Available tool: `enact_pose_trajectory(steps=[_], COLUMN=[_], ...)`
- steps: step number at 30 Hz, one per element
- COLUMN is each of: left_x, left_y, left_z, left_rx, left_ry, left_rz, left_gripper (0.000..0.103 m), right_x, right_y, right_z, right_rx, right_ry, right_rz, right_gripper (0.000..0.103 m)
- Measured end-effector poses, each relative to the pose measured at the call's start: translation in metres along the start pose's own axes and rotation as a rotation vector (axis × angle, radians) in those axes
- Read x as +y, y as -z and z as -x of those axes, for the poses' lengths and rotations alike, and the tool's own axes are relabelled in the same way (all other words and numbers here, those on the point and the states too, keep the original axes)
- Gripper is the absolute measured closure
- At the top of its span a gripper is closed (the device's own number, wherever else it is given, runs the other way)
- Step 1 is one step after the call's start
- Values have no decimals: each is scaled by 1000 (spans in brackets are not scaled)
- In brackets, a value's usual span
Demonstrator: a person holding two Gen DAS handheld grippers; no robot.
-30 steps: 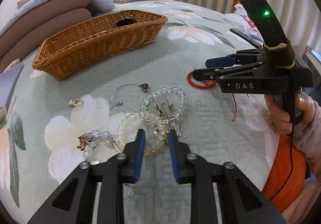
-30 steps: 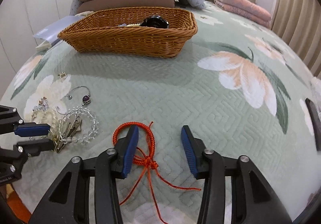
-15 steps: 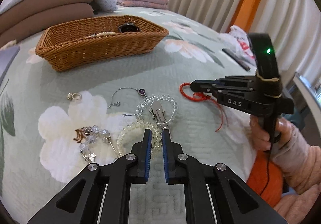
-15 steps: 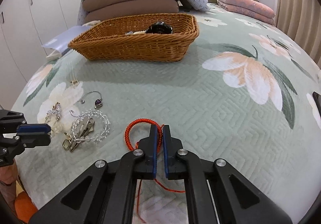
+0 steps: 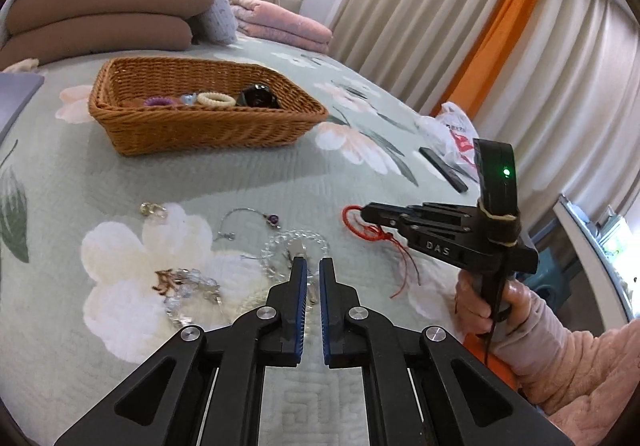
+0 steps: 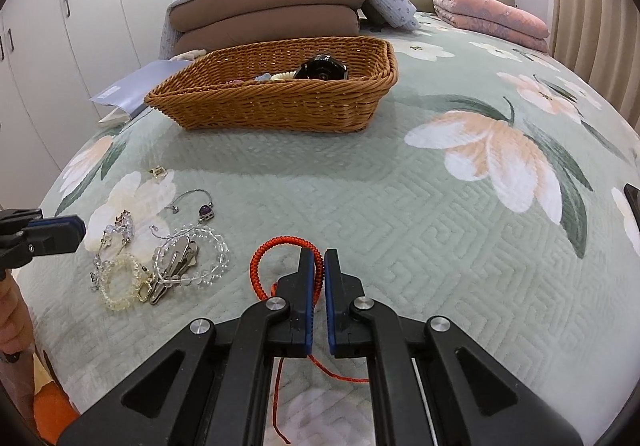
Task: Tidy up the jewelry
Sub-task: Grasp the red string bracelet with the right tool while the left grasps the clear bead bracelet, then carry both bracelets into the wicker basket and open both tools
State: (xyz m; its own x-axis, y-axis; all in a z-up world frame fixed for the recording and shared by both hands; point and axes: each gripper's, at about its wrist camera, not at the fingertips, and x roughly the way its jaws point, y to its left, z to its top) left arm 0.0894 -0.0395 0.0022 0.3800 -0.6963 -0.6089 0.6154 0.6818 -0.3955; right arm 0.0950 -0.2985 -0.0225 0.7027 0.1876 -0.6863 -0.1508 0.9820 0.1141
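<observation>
My right gripper (image 6: pixel 320 254) is shut on the red cord bracelet (image 6: pixel 280 245), whose braided loop passes between the blue pads while its loose ends trail under the gripper. In the left wrist view the right gripper (image 5: pixel 364 211) pinches the red cord bracelet (image 5: pixel 352 220) just above the quilt. My left gripper (image 5: pixel 313 262) hovers over the jewelry pile with its jaws closing almost together and nothing between them. Below it lie a clear bead bracelet (image 6: pixel 216 242), hair clips (image 6: pixel 176 262), a pale yellow bracelet (image 6: pixel 116 286) and a crystal charm piece (image 6: pixel 120 226). The left gripper (image 6: pixel 82 231) shows at the left edge.
A wicker basket (image 5: pixel 208 126) at the back holds a black item, a cream ring and a purple band. A silver bangle with a purple stone (image 6: pixel 206 210) and a small gold piece (image 6: pixel 158 172) lie apart. A phone (image 5: pixel 442 168) and plastic bag (image 5: pixel 456 134) sit near the bed's right edge.
Both grippers went from open to closed. The right one closed on the red cord loop. The left one rose and tilted away from the pale bracelet, so the basket's inside now shows.
</observation>
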Motion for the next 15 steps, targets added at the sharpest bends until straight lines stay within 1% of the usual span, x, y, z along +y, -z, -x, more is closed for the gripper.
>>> enact_pose_trajectory(steps=[1,3,4,5,6,7,9,10,11,13,15], left_x=[1,1,-1,-6,-13,-17,-23,-24,-24,-24,-25], left_y=[0,4,6,9,12,14,16,17,18,21,21], left_z=[1,-1,-3,-6,-10,-14,-28,-35,-41,-50,-51], left_rx=[5,44,72,98,125,147,192,221,250,284,285], left_ry=[-15,4,17,12,-9,-27,-92,-115,-126,-132,-144], left_rz=[-2,-25,-51,-88,-133,-161,-204,-215,-223,-234,-241], left_gripper=[97,93,85,68,57,42,42,44,61,77,79], right_x=[-1,-3,-3,-4,-5,-6,-7,-7,-7,-9,-10], right_y=[0,1,1,1,1,1,1,1,1,2,2], right_z=[-1,-3,-4,-5,-5,-5,-4,-4,-4,-5,-5], right_rx=[3,10,15,18,20,19,17,17,18,22,23], right_ry=[-4,-5,-6,-8,-9,-10,-8,-6,-5,-6,-8], right_rz=[-3,-9,-12,-17,-21,-24,-26,-26,-26,-30,-34], right_gripper=[97,97,97,97,97,97,97,97,97,97,97])
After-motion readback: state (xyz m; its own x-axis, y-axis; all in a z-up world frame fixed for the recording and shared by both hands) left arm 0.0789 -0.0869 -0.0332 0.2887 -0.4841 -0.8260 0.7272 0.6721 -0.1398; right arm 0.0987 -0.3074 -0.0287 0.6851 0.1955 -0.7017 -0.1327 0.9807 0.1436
